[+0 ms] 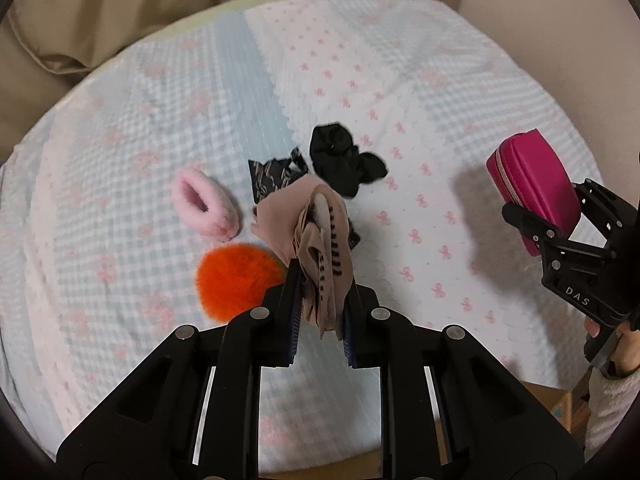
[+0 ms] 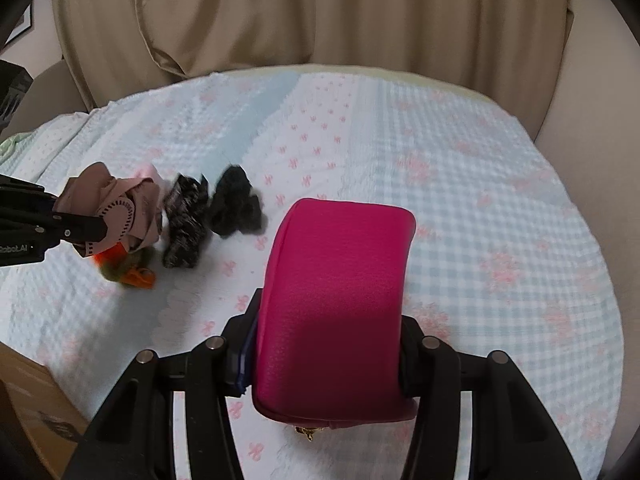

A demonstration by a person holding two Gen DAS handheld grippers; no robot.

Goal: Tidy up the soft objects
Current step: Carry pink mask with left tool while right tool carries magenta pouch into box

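The jaws of the left gripper are pressed onto a beige scarf, which is pinched near one end so that the bunched cloth runs forward and upward from them, lifted off the bed. The jaws of the right gripper are clamped on the two sides of a magenta pouch, held clear of the bedcover with its long axis pointing away from the camera; a gold zip pull hangs at its near end.

The pouch is seen in the left wrist view well off to the right of the scarf, tilted, with its zip edge facing up and to the left. If the scarf is meant for the pouch, the coming move is judged to turn on this: the pouch lies to the right of the left gripper, and whether the zip is open cannot be told.

On the bed below the scarf lie an orange pompom, a pink fluffy slipper, a patterned dark cloth and a black scrunchie, close together. All of these lie nearer the left gripper than the right.
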